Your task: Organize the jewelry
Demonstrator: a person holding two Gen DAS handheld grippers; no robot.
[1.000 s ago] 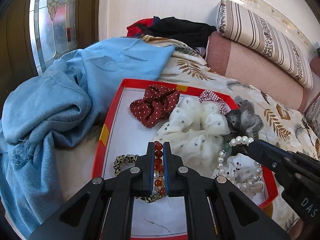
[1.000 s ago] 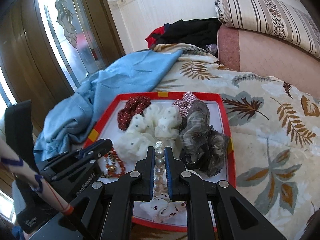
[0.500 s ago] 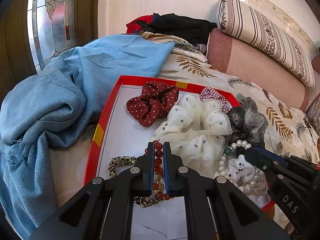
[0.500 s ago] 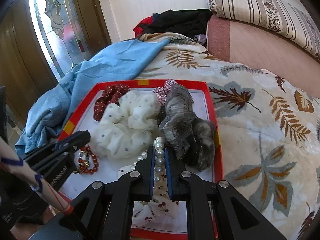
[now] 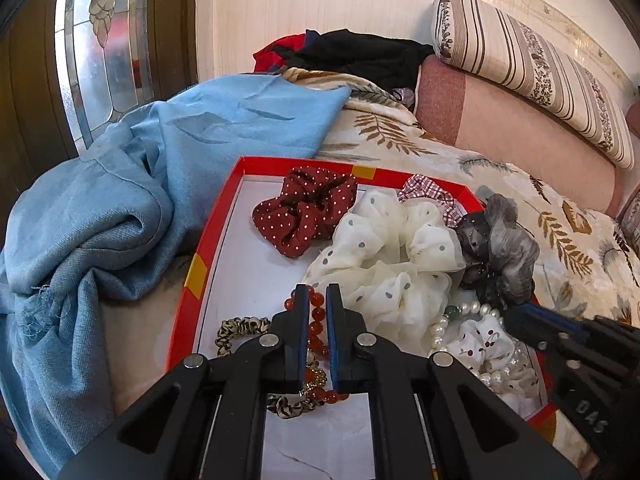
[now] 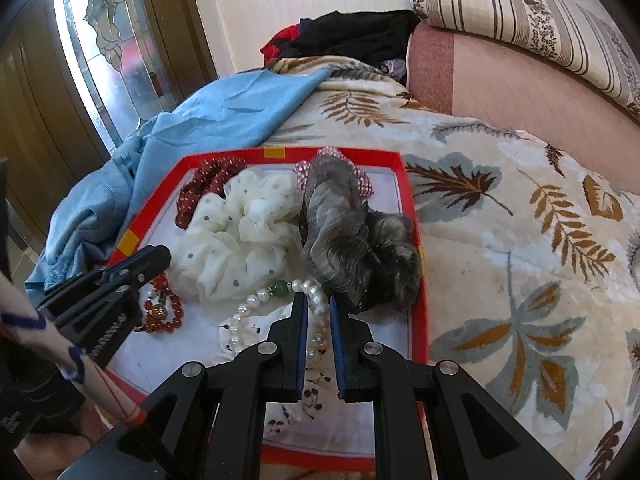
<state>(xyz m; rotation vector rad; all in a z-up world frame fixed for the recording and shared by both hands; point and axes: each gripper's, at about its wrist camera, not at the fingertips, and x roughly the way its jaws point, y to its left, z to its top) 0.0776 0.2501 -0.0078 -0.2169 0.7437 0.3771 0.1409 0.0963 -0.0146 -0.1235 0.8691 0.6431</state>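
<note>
A red-rimmed tray [image 5: 218, 216] [image 6: 412, 208] on the bed holds the jewelry and several scrunchies. My left gripper [image 5: 316, 294] is shut on a red bead bracelet [image 5: 318, 312], seen beside it in the right wrist view [image 6: 162, 304]. My right gripper [image 6: 318, 300] is shut on a white pearl bracelet [image 6: 256, 300] with a green bead, also seen in the left wrist view [image 5: 460, 312]. Both bracelets lie low at the tray's near end. A leopard-print hair tie [image 5: 240, 326] lies under the red beads.
In the tray: a maroon dotted scrunchie [image 5: 308, 208], a cream dotted scrunchie [image 5: 384, 248], a grey scrunchie [image 6: 348, 232], a plaid one [image 5: 428, 192], a cherry-print one [image 5: 480, 344]. Blue cloth [image 5: 120, 208] lies left; a leaf-print blanket [image 6: 520, 240] and pillows right.
Both grippers have drawn back toward the tray's near end, keeping hold of their bracelets. The pearl strand now trails out to the left of my right gripper.
</note>
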